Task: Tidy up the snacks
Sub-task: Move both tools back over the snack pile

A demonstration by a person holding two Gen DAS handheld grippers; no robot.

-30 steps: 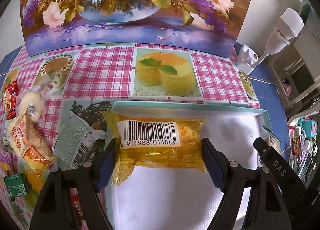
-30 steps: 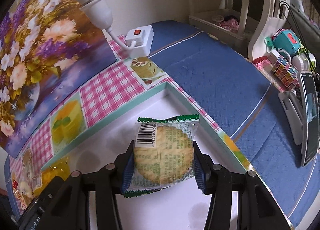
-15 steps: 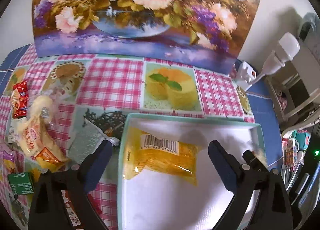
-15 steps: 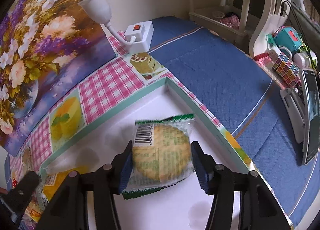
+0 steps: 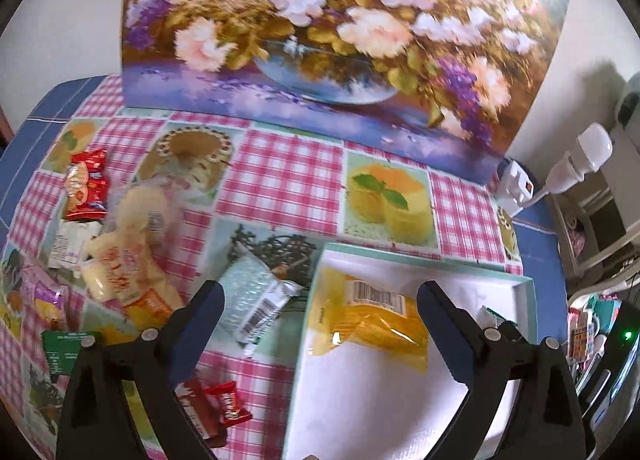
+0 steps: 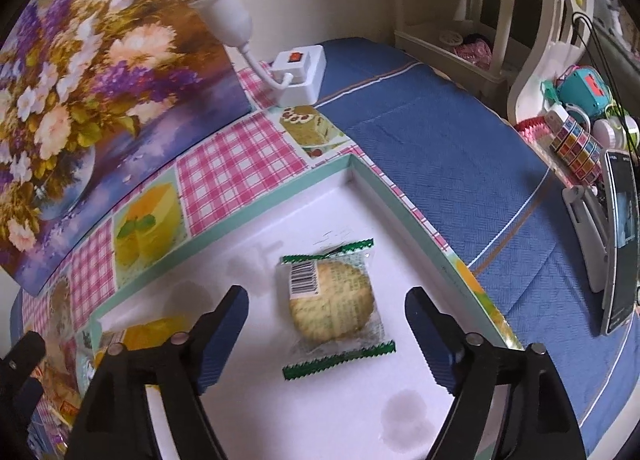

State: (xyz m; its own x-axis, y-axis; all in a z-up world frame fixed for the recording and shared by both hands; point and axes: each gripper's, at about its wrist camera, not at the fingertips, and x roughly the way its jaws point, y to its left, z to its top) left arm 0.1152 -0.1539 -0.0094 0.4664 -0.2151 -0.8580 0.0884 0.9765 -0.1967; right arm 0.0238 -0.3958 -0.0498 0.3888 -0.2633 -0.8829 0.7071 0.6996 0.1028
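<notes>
A yellow snack packet (image 5: 368, 324) with a barcode lies loose in the left part of the white tray (image 5: 420, 262). My left gripper (image 5: 320, 296) hangs open above the tray's left rim, with nothing between its pads. In the right wrist view, a round cracker in a clear green-edged packet (image 6: 332, 308) lies flat on the tray (image 6: 280, 195) floor. My right gripper (image 6: 326, 296) straddles it, its jaws opening and both pads well off the wrapper. The yellow packet (image 6: 152, 330) shows at the tray's left end.
Several loose snacks lie on the chequered cloth left of the tray: a pale green packet (image 5: 256, 304), cream packets (image 5: 120, 268), a red packet (image 5: 86, 183), red bars (image 5: 216, 408). A flower painting (image 5: 340, 39) stands behind. A white power strip (image 6: 298, 75) and a phone on a stand (image 6: 620, 244) are to the right.
The left gripper let go of the yellow packet, opened wide and drew back and up. The right jaws spread off the cracker packet, which now lies on the tray floor.
</notes>
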